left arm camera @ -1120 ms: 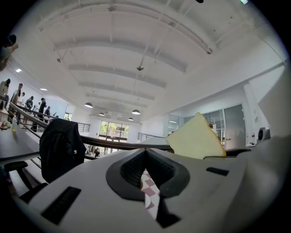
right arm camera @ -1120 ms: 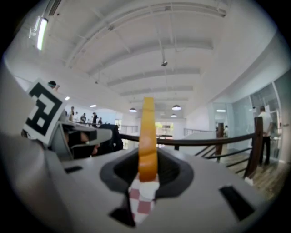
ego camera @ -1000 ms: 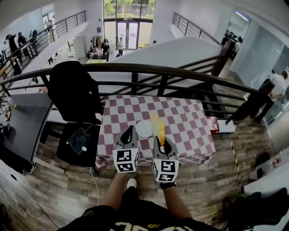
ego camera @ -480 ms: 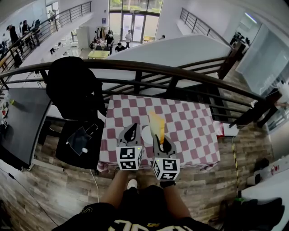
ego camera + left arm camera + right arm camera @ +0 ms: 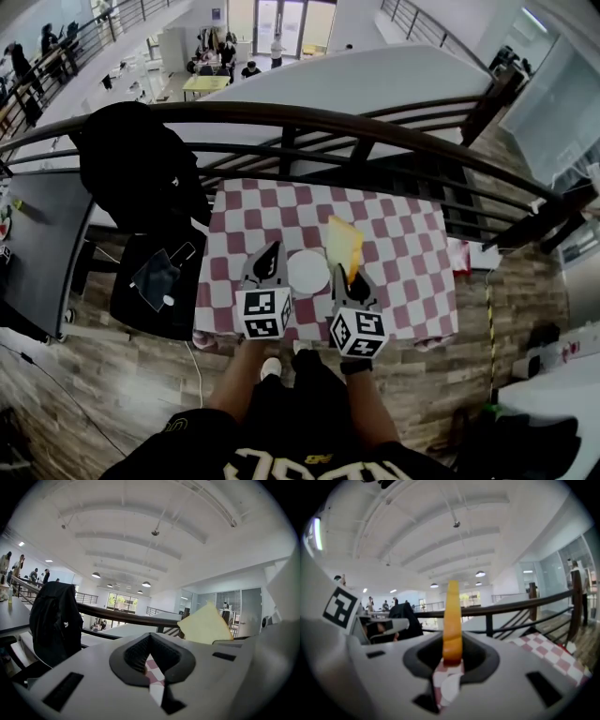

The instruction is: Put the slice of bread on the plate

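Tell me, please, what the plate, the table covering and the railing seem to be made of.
Plate: plain smooth white, ceramic or plastic; unclear. Table covering: red-and-white checks draping over the edge, probably fabric or vinyl. Railing: dark rounded bars, wood or painted metal.

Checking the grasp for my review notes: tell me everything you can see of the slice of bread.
The slice of bread is pale yellow with a darker golden crust edge, roughly square, and looks soft. It stands on edge in the air above the red-and-white checkered tablecloth. Its lower edge is pinched between the jaws of the right tool, and nothing else touches it. It is just to the right of the empty white plate, not yet on it.
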The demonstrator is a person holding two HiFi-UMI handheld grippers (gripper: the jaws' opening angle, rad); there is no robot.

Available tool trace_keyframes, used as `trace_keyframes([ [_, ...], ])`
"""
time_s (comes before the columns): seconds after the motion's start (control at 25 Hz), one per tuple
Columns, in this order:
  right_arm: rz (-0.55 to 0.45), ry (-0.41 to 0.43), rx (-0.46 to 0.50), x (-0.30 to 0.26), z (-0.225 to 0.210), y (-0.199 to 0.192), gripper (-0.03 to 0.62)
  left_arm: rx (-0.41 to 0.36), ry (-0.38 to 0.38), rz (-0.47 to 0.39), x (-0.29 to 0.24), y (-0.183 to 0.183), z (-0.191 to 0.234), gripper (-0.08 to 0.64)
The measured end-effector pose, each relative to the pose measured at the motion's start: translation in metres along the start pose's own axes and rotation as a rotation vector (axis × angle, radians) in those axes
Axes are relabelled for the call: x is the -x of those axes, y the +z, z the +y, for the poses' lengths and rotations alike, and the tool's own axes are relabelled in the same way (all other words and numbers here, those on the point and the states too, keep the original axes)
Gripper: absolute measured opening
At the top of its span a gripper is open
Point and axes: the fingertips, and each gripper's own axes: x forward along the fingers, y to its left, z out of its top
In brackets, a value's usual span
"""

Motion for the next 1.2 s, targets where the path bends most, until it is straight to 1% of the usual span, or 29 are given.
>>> trace_keyframes([
  [0.16,0.030,0.029,-0.019,-0.032,-0.014,-0.005,0.098,-0.001,0.047,0.018,-0.025,-0.008,0.014,0.018],
  [0.28,0.072,0.071,-0.034,-0.049,-0.013,-0.019,0.098,0.001,0.075,0.055,-0.033,-0.025,0.022,0.018],
  [0.4,0.145,0.111,-0.053,-0.064,-0.012,-0.042,0.098,0.005,0.088,0.094,-0.040,-0.043,0.029,0.018],
  [0.56,0.275,0.154,-0.088,-0.085,-0.013,-0.082,0.100,0.018,0.087,0.140,-0.052,-0.069,0.035,0.018],
  [0.68,0.356,0.142,-0.125,-0.095,-0.020,-0.112,0.100,0.027,0.086,0.170,-0.058,-0.086,0.037,0.018],
  [0.8,0.431,0.103,-0.134,-0.100,-0.030,-0.143,0.100,0.040,0.075,0.239,-0.062,-0.112,0.035,0.018],
  [0.92,0.506,0.130,-0.156,-0.103,-0.027,-0.173,0.100,0.056,0.061,0.298,-0.064,-0.134,0.033,0.018],
  [1.04,0.578,0.170,-0.209,-0.103,-0.020,-0.198,0.100,0.065,0.067,0.339,-0.064,-0.149,0.035,0.018],
  [1.2,0.659,0.271,-0.333,-0.105,-0.004,-0.226,0.100,0.077,0.088,0.377,-0.064,-0.161,0.041,0.018],
])
